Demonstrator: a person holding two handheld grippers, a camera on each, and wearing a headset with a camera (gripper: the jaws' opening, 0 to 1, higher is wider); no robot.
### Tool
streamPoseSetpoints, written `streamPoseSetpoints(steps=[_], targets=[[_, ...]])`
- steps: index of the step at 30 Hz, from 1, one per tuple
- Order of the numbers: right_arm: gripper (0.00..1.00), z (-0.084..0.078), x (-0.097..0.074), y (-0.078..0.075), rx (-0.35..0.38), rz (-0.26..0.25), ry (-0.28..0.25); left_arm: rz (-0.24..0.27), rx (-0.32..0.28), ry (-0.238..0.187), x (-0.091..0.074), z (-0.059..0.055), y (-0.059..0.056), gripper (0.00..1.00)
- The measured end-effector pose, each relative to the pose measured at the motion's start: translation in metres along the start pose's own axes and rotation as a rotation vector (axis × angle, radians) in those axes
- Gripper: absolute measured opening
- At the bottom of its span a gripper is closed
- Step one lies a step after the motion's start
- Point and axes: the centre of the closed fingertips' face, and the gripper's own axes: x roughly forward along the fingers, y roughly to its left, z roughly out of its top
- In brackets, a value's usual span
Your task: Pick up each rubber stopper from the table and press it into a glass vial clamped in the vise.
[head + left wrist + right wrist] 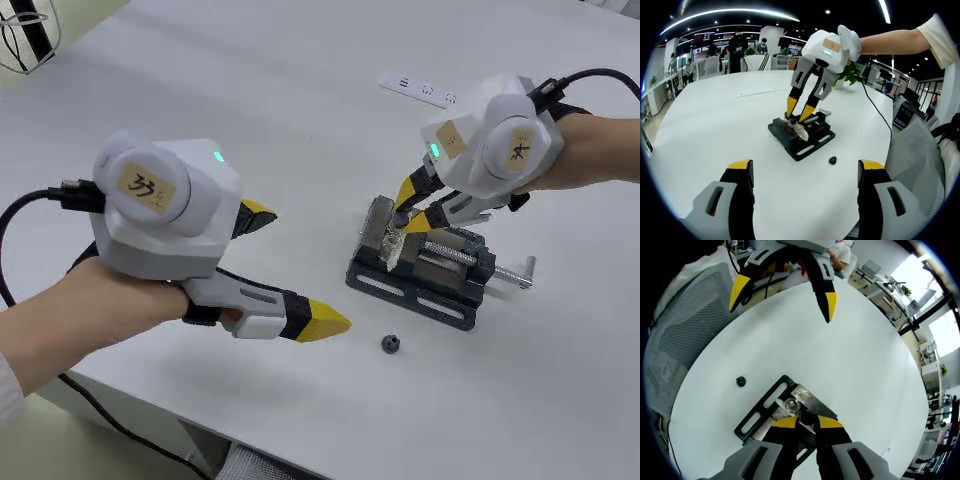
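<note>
A black vise [415, 283] [807, 144] [756, 421] stands on the white table with a clear glass vial [391, 247] [801, 131] [789, 405] clamped in it. My right gripper [413, 209] [800, 110] [806, 423] hovers just over the vial, its jaws nearly closed on a dark rubber stopper [807, 417]. A second loose stopper [391, 344] [832, 160] [741, 381] lies on the table in front of the vise. My left gripper [292, 268] [805, 170] [785, 296] is held wide open and holds nothing, to the left of the vise and short of the loose stopper.
A white label strip [418, 90] lies on the table beyond the vise. The table's near edge [150, 400] runs under my left hand. A mesh chair [685, 335] stands beside the table. The vise's screw handle [515, 275] sticks out to the right.
</note>
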Motion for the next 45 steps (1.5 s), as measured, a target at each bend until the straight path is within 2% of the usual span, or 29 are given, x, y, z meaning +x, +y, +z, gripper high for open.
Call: streamPoseSetpoints(steps=[4,5,6,8,11,13,15,18,20,23,28,35,45], targets=[[0.12,0.002,-0.001,0.002,-0.001,-0.004,-0.001,-0.001,0.002,0.001,0.000,-0.001,0.001,0.84],[0.14,0.002,-0.001,0.002,0.000,-0.008,-0.001,-0.001,0.002,0.001,0.000,-0.001,0.001,0.84],[0.19,0.002,-0.002,-0.003,-0.002,-0.038,0.001,-0.003,0.000,0.001,0.001,-0.002,0.001,0.84],[0.23,0.003,-0.003,-0.005,0.009,-0.046,-0.004,-0.002,0.002,0.001,0.001,-0.002,0.001,0.84],[0.19,0.005,-0.006,-0.011,0.036,-0.040,-0.026,-0.002,0.000,0.001,0.000,-0.003,0.003,0.84],[0.16,0.006,-0.010,-0.008,0.104,-0.004,-0.037,-0.001,-0.002,0.001,0.000,-0.003,0.004,0.84],[0.12,0.006,-0.012,-0.013,0.113,-0.010,-0.045,-0.002,-0.001,0.004,0.000,-0.003,0.004,0.84],[0.08,0.006,-0.015,-0.012,0.206,0.023,-0.053,-0.002,-0.001,0.005,0.000,-0.003,0.005,0.84],[0.04,0.004,-0.014,-0.014,0.204,0.029,-0.048,-0.001,0.003,0.005,0.000,-0.003,0.005,0.84],[0.03,0.003,-0.011,-0.011,0.236,0.059,-0.043,-0.003,0.004,0.007,0.000,-0.004,0.006,0.84],[0.02,0.001,-0.006,-0.007,0.262,0.078,-0.034,-0.004,0.001,0.013,0.000,-0.005,0.006,0.84],[0.00,-0.002,-0.005,-0.010,0.278,0.078,-0.038,-0.001,-0.001,0.015,0.000,-0.007,0.007,0.84],[0.00,0.001,-0.003,-0.005,0.294,0.097,-0.042,0.000,-0.006,0.017,0.001,-0.010,0.006,0.83]])
